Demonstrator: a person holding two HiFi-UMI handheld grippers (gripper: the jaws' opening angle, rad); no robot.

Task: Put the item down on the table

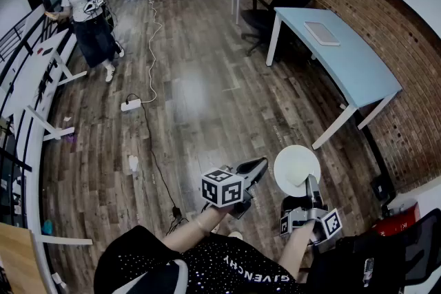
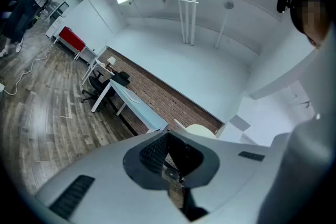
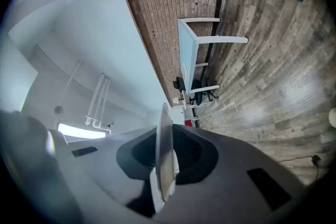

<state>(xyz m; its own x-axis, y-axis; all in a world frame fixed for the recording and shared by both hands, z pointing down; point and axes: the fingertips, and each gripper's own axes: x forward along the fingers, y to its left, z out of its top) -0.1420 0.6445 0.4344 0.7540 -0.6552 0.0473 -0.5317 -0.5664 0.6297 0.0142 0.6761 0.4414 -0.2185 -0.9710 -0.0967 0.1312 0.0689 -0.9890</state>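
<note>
A white round plate is held edge-up over the wooden floor, and my right gripper is shut on its lower rim. In the right gripper view the plate stands edge-on between the jaws of that gripper. My left gripper floats just left of the plate, shut and holding nothing. In the left gripper view, that gripper has the plate peeking above its body. The light blue table stands farther off on the right by the brick wall, also visible as the table in the right gripper view.
A flat white pad lies on the blue table. A black office chair sits behind it. A person stands at the far left near white tables. A power strip and cable cross the floor. A black chair is at my lower right.
</note>
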